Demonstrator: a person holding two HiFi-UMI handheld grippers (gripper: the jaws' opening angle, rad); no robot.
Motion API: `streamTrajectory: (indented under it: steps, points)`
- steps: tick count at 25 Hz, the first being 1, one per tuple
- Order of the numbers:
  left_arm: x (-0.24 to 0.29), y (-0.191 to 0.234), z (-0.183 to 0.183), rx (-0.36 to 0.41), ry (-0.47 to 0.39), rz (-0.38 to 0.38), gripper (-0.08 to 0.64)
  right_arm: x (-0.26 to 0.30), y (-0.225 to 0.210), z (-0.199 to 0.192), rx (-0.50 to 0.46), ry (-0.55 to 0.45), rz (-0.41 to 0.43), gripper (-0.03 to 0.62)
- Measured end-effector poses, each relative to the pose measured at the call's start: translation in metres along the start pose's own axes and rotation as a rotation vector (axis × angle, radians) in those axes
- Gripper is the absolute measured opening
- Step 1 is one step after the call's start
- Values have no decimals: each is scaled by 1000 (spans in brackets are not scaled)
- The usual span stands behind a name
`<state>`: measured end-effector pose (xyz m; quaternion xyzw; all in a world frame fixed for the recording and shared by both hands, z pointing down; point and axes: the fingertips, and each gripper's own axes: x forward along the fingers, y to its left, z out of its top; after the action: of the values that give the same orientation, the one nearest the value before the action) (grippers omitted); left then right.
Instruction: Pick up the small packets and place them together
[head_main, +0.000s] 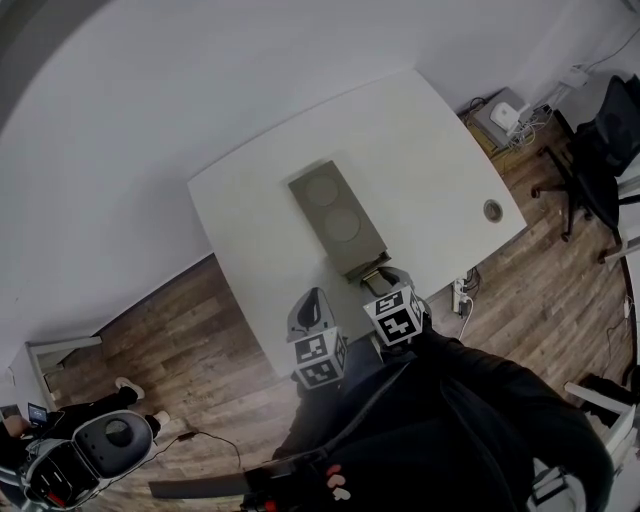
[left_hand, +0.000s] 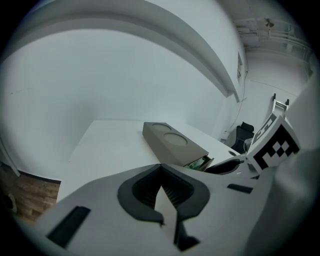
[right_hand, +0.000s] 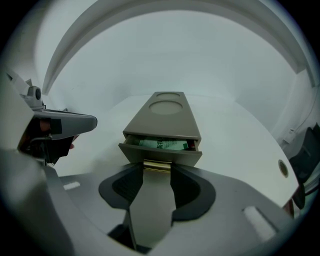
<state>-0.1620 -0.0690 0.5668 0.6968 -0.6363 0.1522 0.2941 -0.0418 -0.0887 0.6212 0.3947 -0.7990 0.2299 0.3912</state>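
Note:
A grey-beige box (head_main: 338, 218) with two round recesses on top lies on the white table (head_main: 430, 140). Its drawer (right_hand: 160, 152) at the near end stands partly pulled out, and a green packet (right_hand: 161, 144) shows inside, with a bit of red beside it. My right gripper (right_hand: 157, 167) is shut on the drawer's brass handle (right_hand: 156, 165), one jaw at each end of it. My left gripper (head_main: 311, 303) hovers just left of the drawer, off the box, jaws shut and empty. In the left gripper view the open drawer (left_hand: 200, 162) and the right gripper (left_hand: 235, 165) sit to its right.
A round cable hole (head_main: 492, 210) is in the table near its right edge. A black office chair (head_main: 600, 150) and cables on the wood floor stand to the right. The table's near edge runs right under both grippers.

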Motion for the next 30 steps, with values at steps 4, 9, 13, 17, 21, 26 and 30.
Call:
streamTrajectory:
  steps: [4,9,13,17,21,26,30]
  points:
    - [-2,3,-3,-3,4,6,-2,-3,3,-4,-1,3,5,167]
    - [-4,1,-5,-5,7,2,-2,-6,5,-7,-2,6,9,167]
    - [-3,-1,-6,-1,11,-9,-2,-7,5,-9,3,12,11,167]
    - [-3,-1,-8,1,18,-27,-2,-9,7,-13,7,20,5,167]
    - [-4,-6,-11,9,23,-45,-2,-14,6,-16,14,11,-1,167]
    - [-4,-7,-13,25,21,-59,-2,-13,4,-20,17,6,-4,167]
    - [-14,-7,-11,38,6,-46,-2,-17,6,-24,13,1,2,167]
